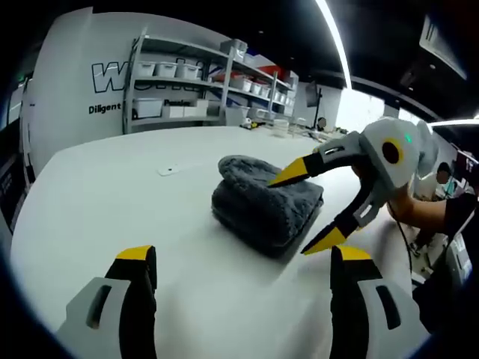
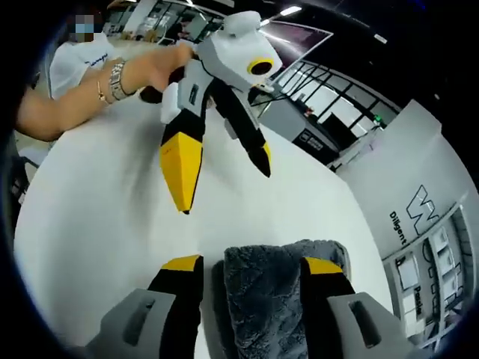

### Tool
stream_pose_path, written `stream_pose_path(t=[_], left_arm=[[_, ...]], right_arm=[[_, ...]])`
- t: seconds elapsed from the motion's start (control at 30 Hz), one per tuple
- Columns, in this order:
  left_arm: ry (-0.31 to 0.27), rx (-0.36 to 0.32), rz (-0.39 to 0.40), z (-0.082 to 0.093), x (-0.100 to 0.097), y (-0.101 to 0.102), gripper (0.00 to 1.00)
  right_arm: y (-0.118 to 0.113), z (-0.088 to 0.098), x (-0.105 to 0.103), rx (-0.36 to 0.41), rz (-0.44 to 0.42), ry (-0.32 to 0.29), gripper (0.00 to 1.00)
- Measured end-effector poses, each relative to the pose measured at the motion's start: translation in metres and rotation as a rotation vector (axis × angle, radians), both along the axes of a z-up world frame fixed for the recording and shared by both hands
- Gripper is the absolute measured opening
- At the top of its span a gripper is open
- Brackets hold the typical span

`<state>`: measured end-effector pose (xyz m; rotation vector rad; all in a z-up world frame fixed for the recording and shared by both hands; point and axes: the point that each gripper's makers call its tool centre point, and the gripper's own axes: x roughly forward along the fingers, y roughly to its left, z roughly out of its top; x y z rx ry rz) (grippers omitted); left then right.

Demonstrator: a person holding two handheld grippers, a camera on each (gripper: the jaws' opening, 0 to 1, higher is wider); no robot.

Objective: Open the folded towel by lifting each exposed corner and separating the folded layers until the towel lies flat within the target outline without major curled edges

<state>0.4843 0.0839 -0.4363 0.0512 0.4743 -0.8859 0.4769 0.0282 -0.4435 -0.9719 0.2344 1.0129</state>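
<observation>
Folded grey towel (image 1: 266,200) sits on the white desk (image 1: 112,202), still folded. Right claw (image 1: 307,209) is wide open, jaws straddling the towel's near edge, gripping nothing. Left claw (image 1: 243,258) is open and empty, with the towel just ahead between its jaw lines. A person's hand (image 2: 161,63) holds the left claw.

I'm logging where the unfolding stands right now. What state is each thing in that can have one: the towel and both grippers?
towel: folded into a thick stack, lying on the white table, not yet opened.
right gripper: jaws open, spread around the towel's near edge, not closed on it.
left gripper: jaws open, held above the table, apart from the towel.
</observation>
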Motion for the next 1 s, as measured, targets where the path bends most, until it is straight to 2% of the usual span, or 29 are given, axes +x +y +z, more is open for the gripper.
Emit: stream_pose_path(t=[0.1,0.23,0.3,0.47,0.57,0.77,1.0], left_arm=[[-0.006,-0.002,-0.004,0.002,-0.001,-0.001,0.95],[-0.002,-0.003,-0.001,0.001,0.002,0.001,0.95],[0.0,0.0,0.004,0.001,0.002,0.002,0.95],[-0.001,-0.001,0.003,0.001,0.003,0.002,0.95],[0.002,0.001,0.004,0.0,0.003,0.002,0.95],[-0.003,0.001,0.015,0.001,0.006,0.005,0.94],[0.0,-0.007,0.018,0.001,0.006,0.006,0.94]], right_arm=[[0.001,-0.002,0.005,0.037,-0.019,0.024,0.37],[-0.004,-0.009,0.011,0.026,-0.028,0.036,0.34],[-0.003,-0.01,0.01,0.04,-0.02,0.046,0.25],[-0.005,-0.002,0.011,0.068,-0.017,0.055,0.12],[-0.007,0.003,0.012,0.113,-0.027,0.091,0.1],[-0.01,0.009,0.013,0.148,-0.034,0.103,0.07],[-0.019,0.032,0.017,0.206,-0.055,0.07,0.07]])
